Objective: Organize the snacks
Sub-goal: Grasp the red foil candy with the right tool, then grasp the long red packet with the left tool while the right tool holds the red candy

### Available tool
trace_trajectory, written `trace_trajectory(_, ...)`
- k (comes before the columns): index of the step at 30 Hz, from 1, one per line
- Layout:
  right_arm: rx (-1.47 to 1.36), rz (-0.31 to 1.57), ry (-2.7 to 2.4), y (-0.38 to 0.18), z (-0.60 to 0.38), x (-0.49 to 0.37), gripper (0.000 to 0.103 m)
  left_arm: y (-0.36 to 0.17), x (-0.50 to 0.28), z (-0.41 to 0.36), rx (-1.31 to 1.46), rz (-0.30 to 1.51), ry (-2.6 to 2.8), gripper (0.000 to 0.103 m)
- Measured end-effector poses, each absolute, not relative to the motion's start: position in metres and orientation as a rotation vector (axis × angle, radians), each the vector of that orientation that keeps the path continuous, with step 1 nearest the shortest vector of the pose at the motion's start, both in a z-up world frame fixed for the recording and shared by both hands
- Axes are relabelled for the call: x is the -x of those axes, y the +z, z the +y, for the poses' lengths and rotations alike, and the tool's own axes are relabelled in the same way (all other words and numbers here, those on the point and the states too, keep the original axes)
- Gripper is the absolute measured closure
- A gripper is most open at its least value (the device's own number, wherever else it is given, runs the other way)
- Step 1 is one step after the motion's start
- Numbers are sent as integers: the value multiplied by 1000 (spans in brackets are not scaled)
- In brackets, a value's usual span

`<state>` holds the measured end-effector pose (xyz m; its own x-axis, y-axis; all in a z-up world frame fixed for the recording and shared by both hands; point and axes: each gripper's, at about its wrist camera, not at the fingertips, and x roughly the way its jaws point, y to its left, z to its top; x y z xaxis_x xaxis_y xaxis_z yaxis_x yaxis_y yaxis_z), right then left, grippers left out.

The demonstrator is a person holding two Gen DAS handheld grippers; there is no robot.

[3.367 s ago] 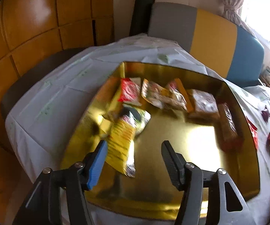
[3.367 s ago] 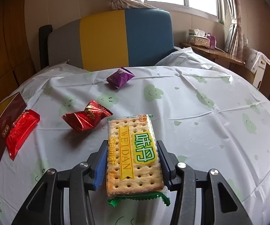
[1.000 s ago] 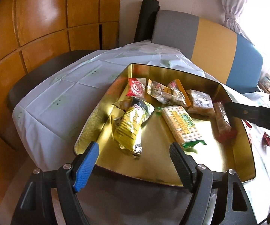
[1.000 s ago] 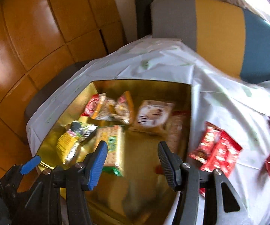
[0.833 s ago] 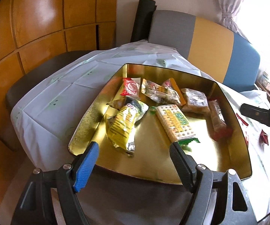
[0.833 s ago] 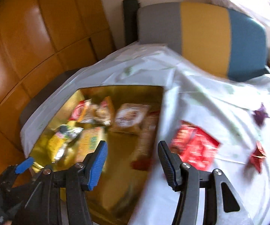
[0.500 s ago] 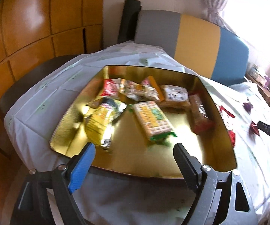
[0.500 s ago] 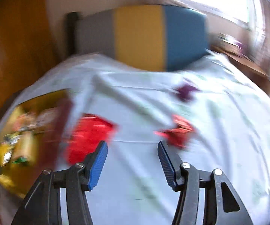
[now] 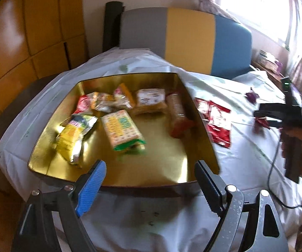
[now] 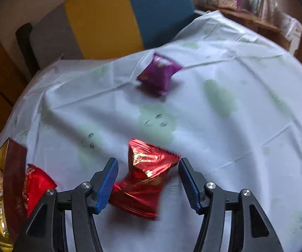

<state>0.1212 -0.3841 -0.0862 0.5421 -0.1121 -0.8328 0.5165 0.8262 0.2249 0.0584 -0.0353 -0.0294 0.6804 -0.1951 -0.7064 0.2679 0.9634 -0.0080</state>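
The right gripper (image 10: 147, 182) is now hanging over the tablecloth with its jaws spread and nothing held; the cracker packet (image 9: 121, 129) it was carrying 3.4 s ago is now lying inside the gold tray (image 9: 203, 140), so that item is judged done. The gripper is straddling a red foil snack packet (image 10: 146, 176), blue pads on either side but not touching it, which reads as the next pick being lined up. A purple packet (image 10: 158, 75) is lying well beyond it, and another red packet (image 10: 35, 183) is sitting just beside the tray's dark outer wall. The left gripper (image 9: 148, 185) is hovering spread and empty at the tray's near edge, having backed away from the yellow chip bag (image 9: 73, 138) it was close to earlier. Surface: a white tablecloth (image 10: 234, 126) with pale green prints, creased, over a rounded table. Room: grey, yellow and blue chair back (image 9: 188, 40), wooden wall panels (image 9: 25, 31), bright curtained window (image 9: 255, 4). Both views are motion-blurred.
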Motion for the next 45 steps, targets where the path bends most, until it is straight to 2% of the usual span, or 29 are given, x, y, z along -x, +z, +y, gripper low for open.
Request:
trace_trajectory(2,-426,905,-377,-86,-378,-117,56,-25,-56,-45,-114,769,-289,17)
trace_trajectory(7,-318,882,-291,-88,-371,-99,57,-17,-56,-79,-167,750,-356,15)
trace_trajectory(10,-302,858,-276,-91,-375,-85,58,-11,-66,-112,-218,767,-437,9)
trace_trajectory(12,-335,836,-269,-93,-380,-77,61,-9,-73,-134,-243,766,-461,9)
trace_trajectory(16,-342,822,-275,-94,-381,-77,61,-9,-98,-176,-290,803,-501,9)
trace_trajectory(26,-318,807,-289,-95,-378,-77,61,-62,-158,-230,-393,982,-383,9)
trace_trajectory(27,-323,803,-287,-95,-379,-76,61,-66,-160,-232,-403,990,-376,10)
trace_trajectory(29,-334,797,-282,-96,-381,-75,61,-76,-163,-235,-412,1017,-363,19)
trace_trajectory(31,-344,790,-277,-96,-382,-74,61,-83,-163,-235,-398,1040,-376,24)
trace_trajectory(33,-357,783,-271,-96,-384,-73,61,-80,-156,-235,-379,998,-395,27)
trace_trajectory(35,-365,778,-269,-96,-385,-73,61,-76,-148,-232,-279,1015,-515,36)
trace_trajectory(36,-368,777,-268,-97,-385,-73,61,-75,-144,-230,-228,1026,-556,37)
trace_trajectory(42,-377,771,-264,-97,-386,-72,61,-82,-148,-228,-193,1034,-486,33)
trace_trajectory(45,-382,769,-262,-97,-387,-72,61,-75,-160,-224,-88,1044,-481,18)
